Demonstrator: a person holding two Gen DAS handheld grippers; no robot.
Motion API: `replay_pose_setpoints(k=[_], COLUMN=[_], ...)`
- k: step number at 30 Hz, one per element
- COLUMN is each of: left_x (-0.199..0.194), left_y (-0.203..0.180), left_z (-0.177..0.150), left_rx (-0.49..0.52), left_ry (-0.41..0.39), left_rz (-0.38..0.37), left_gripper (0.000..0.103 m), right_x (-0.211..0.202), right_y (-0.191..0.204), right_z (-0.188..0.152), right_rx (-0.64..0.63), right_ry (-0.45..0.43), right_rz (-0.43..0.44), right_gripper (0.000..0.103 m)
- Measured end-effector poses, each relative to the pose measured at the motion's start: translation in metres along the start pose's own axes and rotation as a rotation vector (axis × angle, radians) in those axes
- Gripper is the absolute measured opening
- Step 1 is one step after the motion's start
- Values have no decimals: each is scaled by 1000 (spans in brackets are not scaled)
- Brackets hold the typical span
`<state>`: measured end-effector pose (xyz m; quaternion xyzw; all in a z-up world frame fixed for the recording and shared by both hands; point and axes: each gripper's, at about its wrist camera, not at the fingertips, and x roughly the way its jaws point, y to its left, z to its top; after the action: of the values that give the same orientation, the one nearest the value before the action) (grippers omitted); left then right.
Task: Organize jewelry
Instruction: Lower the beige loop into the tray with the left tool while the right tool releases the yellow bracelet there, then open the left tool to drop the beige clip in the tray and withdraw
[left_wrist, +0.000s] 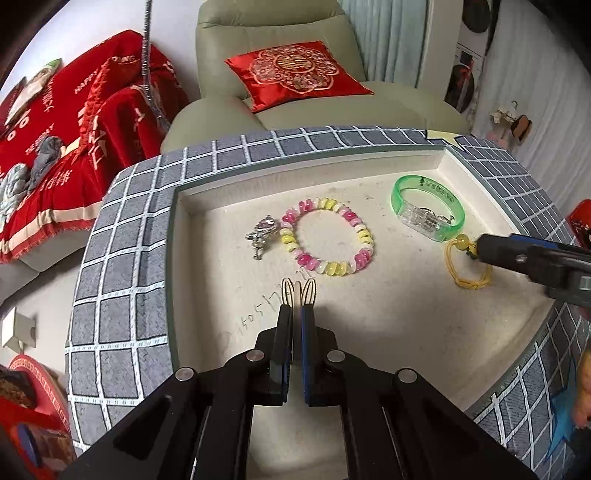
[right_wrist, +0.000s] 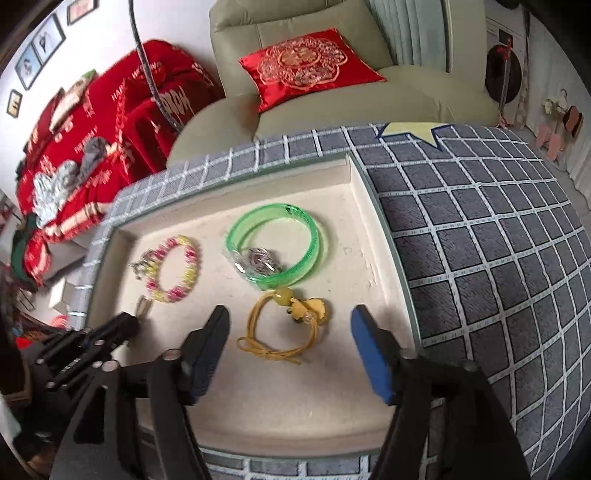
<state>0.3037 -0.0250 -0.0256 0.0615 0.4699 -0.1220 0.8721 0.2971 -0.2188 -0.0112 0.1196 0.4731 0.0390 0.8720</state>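
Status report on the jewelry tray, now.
Left gripper shut on gold hoop earrings. Right gripper open, straddling yellow cord bracelet. Beaded bracelet and green bangle lie in white tray. Nothing blocking.

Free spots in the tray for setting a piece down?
Bare: the near half of the tray, behind the left gripper, and the strip between the beaded bracelet and green bangle. Crowded: the right side, where the bangle, yellow cord bracelet and open right gripper cluster.
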Motion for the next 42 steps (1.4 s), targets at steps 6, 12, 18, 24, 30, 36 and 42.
replay_pose_setpoints(k=[6,12,18,24,30,36,42], left_x=[-1,4,4,-7,-21,-34,-48], left_y=[0,-3,-2,1,-1,-2,1], left_z=[1,4,4,5,9,11,8], left_rx=[-11,4,-11,-26,-23,-39,-47], left_ry=[-5,14,15,-20,-69,-98,-116], left_rz=[-2,2,-4,-19,-33,-44,-66], left_gripper=[20,20,20,20,20,20,20], right_x=[-19,-35,-45,-50,-56,-67,-77], right_y=[0,0,3,7,7,3,-3], right_z=[-5,-10,-14,-17,-23,-29,-36], right_rx=[25,33,33,17,17,26,49], right_ry=[-30,-41,-48,-46,-47,-56,-73], right_rz=[24,37,58,62,69,70,101], right_gripper=[75,75,75,75,75,79,87])
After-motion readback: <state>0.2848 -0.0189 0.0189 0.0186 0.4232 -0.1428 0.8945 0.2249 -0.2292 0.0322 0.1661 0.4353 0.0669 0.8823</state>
